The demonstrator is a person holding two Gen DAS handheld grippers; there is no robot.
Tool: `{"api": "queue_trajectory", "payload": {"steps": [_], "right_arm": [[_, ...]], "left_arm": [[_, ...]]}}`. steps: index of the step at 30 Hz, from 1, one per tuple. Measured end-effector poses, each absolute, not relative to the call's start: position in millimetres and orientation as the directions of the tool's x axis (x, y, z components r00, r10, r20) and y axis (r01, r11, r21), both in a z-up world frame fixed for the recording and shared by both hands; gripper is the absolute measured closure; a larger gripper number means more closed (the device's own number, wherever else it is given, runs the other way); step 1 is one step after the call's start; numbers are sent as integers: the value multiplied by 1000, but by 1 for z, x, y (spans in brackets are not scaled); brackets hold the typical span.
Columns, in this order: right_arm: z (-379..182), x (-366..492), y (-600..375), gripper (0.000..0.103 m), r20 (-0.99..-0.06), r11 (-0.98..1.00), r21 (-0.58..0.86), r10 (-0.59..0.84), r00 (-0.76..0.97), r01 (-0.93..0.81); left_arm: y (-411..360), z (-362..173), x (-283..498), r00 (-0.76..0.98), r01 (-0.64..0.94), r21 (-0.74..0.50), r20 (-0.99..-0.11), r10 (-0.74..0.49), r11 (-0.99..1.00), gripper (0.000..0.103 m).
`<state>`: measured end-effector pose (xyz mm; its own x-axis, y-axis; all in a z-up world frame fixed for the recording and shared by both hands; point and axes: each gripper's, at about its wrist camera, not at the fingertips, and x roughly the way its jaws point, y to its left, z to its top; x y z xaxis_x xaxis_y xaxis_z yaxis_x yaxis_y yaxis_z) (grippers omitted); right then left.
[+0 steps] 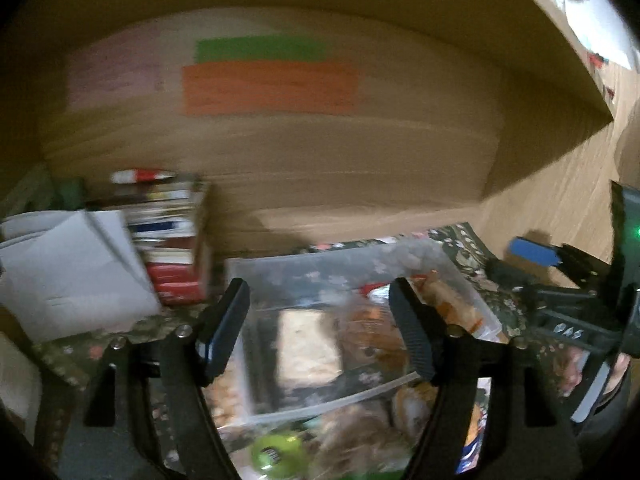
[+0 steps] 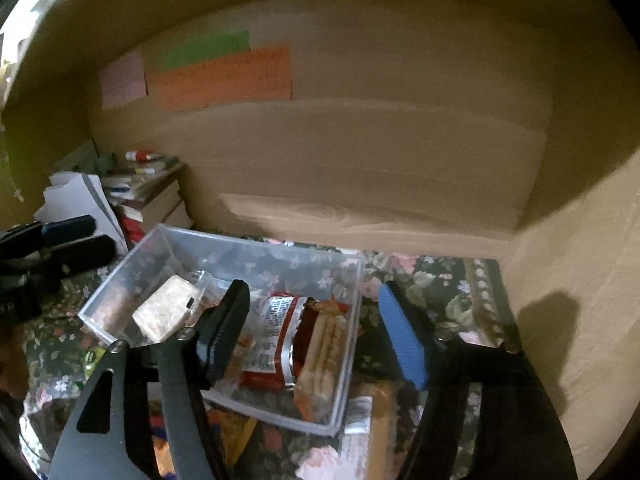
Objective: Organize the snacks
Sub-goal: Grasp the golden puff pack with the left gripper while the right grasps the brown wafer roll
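Note:
A clear plastic bin (image 2: 352, 280) stands on a dark floral cloth (image 2: 452, 280). It holds a pale cracker pack (image 2: 166, 312), a red and silver snack packet (image 2: 276, 344) and a clear-wrapped biscuit pack (image 2: 324, 348). My right gripper (image 2: 316, 332) is open and empty, its jaws straddling the bin's right wall. In the left wrist view the bin (image 1: 256, 268) lies under my left gripper (image 1: 320, 328), which is open and empty. Loose snacks (image 1: 360, 428) and a green round item (image 1: 276, 452) lie near its base. The right gripper (image 1: 532, 252) shows at the right there.
A stack of books (image 2: 156, 196) and white folded paper (image 2: 80, 200) sit at the left against a wooden wall (image 2: 360, 160) with green, orange and pink notes (image 2: 224, 76). A wooden side panel (image 2: 580, 260) closes the right. More snack packets (image 2: 372, 420) lie in front of the bin.

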<state>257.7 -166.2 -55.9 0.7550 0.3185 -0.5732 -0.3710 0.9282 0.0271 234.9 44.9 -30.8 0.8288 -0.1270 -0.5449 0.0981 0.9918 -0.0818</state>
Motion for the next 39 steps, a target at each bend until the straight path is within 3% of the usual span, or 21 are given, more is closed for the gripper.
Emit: {"api": "queue_trajectory", "payload": {"steps": [6, 15, 26, 31, 34, 39], "right_arm": [[-56, 239, -182, 35, -563, 932, 33, 316, 764, -361], [-81, 226, -207, 35, -623, 955, 21, 243, 743, -295], [-105, 227, -225, 35, -686, 969, 65, 217, 695, -238], [-105, 226, -224, 35, -685, 969, 67, 219, 695, -239], [-105, 225, -222, 35, -687, 969, 66, 218, 693, -239], [-108, 224, -221, 35, -693, 968, 73, 223, 686, -242]], "left_arm": [[85, -42, 216, 823, 18, -77, -565, -58, 997, 29], [132, -89, 211, 757, -96, -68, -652, 29, 993, 29], [134, -135, 233, 702, -40, -73, -712, -24, 997, 29], [146, -135, 227, 706, -104, -23, -706, 58, 994, 28], [164, -138, 226, 668, -182, 20, -731, 139, 983, 34], [176, -137, 218, 671, -187, -60, -736, 83, 981, 38]]}}
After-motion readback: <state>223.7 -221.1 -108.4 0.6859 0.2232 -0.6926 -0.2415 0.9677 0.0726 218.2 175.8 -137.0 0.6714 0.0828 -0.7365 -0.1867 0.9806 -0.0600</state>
